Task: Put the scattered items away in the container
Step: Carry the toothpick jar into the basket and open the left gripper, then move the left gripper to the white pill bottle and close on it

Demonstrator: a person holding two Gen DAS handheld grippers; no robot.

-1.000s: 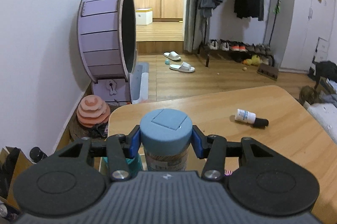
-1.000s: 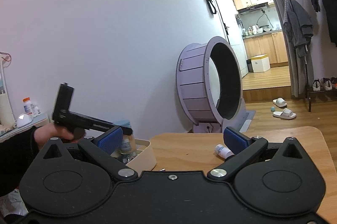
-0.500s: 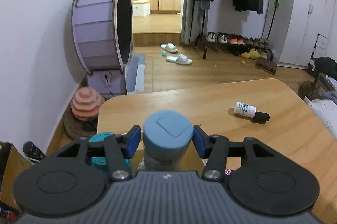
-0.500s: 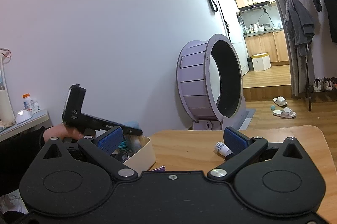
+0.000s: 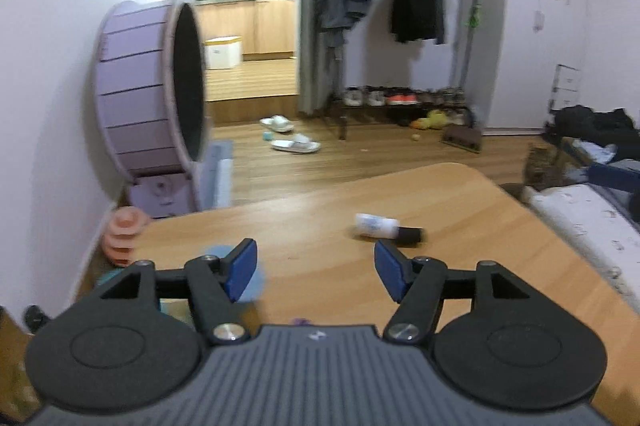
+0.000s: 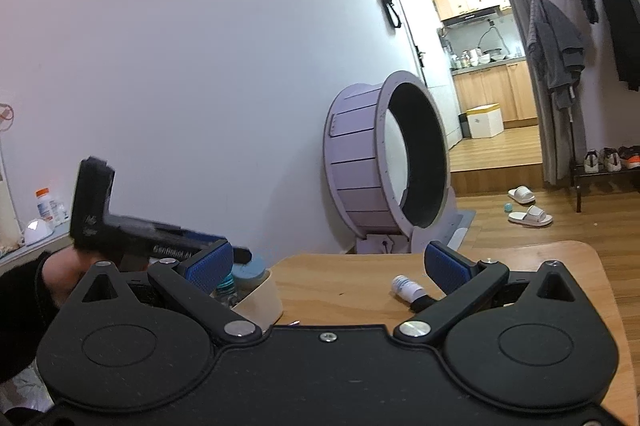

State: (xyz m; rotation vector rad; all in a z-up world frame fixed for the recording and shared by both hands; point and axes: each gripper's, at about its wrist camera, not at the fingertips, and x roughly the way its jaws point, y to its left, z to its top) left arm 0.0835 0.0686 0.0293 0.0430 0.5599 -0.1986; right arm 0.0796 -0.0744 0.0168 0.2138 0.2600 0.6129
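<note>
My left gripper (image 5: 316, 272) is open and empty above the wooden table (image 5: 320, 226). The blue-capped jar (image 5: 218, 254) it held now stands in the cream container (image 6: 262, 300), partly behind the left finger; it also shows in the right wrist view (image 6: 248, 268). A small white bottle with a black cap (image 5: 386, 228) lies on the table ahead, also in the right wrist view (image 6: 408, 288). My right gripper (image 6: 328, 266) is open and empty, to the right of the container.
A purple cat wheel (image 5: 152, 102) stands on the floor past the table's far edge. A small purple scrap (image 5: 300, 321) lies on the table near the left gripper. The left hand-held gripper body (image 6: 132, 230) hovers over the container. A clothes rack (image 5: 400, 26) stands far back.
My left gripper has opened and let go of the blue-capped jar into the container, then lifted and swung right. The right gripper has stayed open and almost still.
</note>
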